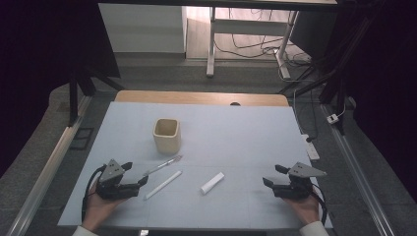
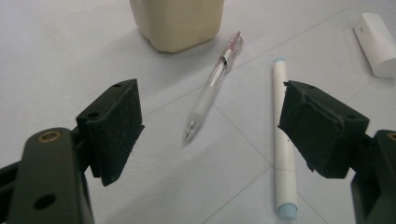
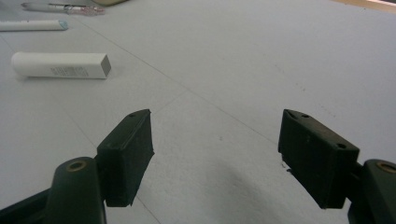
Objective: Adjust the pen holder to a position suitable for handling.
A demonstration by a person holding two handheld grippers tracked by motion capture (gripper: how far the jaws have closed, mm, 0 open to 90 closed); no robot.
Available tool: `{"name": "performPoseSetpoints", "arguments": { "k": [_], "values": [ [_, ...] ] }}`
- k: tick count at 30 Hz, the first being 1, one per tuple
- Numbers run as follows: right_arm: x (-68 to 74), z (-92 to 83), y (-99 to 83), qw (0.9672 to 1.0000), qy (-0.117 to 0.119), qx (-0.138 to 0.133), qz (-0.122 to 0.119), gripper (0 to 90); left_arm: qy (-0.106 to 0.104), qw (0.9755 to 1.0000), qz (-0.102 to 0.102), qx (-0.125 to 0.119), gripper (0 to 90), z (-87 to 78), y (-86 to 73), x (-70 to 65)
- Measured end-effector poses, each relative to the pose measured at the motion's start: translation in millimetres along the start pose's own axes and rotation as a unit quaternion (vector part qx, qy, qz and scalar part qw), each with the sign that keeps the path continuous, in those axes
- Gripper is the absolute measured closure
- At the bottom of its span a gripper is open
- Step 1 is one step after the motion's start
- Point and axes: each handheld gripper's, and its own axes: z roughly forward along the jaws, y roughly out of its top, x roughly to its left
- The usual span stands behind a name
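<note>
1. Black-padded left gripper stood released, jaws wide, nothing between them.
2. The clear pen lay just beside it at two o'clock, the white marker at three.
3. The right gripper gaped empty, the white tube well apart at nine o'clock.
4. The cream cup stood upright at twelve o'clock from the pen.

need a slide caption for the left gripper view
Open left gripper facing a clear pen and white marker, beige cup behind.
</note>
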Motion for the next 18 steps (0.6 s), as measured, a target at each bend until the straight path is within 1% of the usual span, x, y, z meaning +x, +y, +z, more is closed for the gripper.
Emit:
{"name": "performPoseSetpoints", "arguments": {
  "k": [4, 7, 10, 11, 12, 13, 15, 18],
  "values": [
    [0.7, -0.5, 0.0, 1.0000, 0.000, -0.005, 0.002, 26.5, -0.002, 1.0000, 0.008, 0.003, 21.2, 2.3, 1.1, -3.0],
    [1.1, -0.6, -0.5, 1.0000, 0.002, -0.001, -0.001, 26.4, -0.004, 0.9999, 0.012, 0.001, 21.5, 2.5, 2.0, -5.0],
    [2.5, -1.5, -1.1, 1.0000, 0.004, -0.002, 0.000, 26.4, -0.006, 0.9999, 0.014, 0.004, 21.5, 4.7, 1.8, -5.7],
    [2.5, -1.5, -0.8, 1.0000, 0.004, -0.007, 0.000, 26.5, -0.006, 0.9999, 0.014, 0.005, 21.5, 5.2, 2.2, -5.5],
    [2.0, -1.7, -0.1, 0.9999, 0.007, -0.012, 0.007, 26.5, -0.006, 0.9999, 0.014, 0.003, 21.7, 5.2, 3.1, -5.2],
    [2.2, -1.8, -0.3, 0.9998, 0.008, -0.014, 0.009, 26.5, -0.006, 0.9999, 0.014, 0.001, 21.7, 5.5, 4.6, -5.0],
    [3.0, -2.9, -1.4, 0.9999, 0.004, -0.013, 0.007, 26.6, -0.007, 0.9999, 0.016, -0.002, 21.8, 7.0, 7.7, -5.5],
    [2.8, -4.7, -2.9, 0.9999, 0.003, -0.012, 0.008, 26.6, -0.009, 0.9997, 0.021, 0.001, 21.8, 10.7, 9.6, -7.9]
  ]
}}
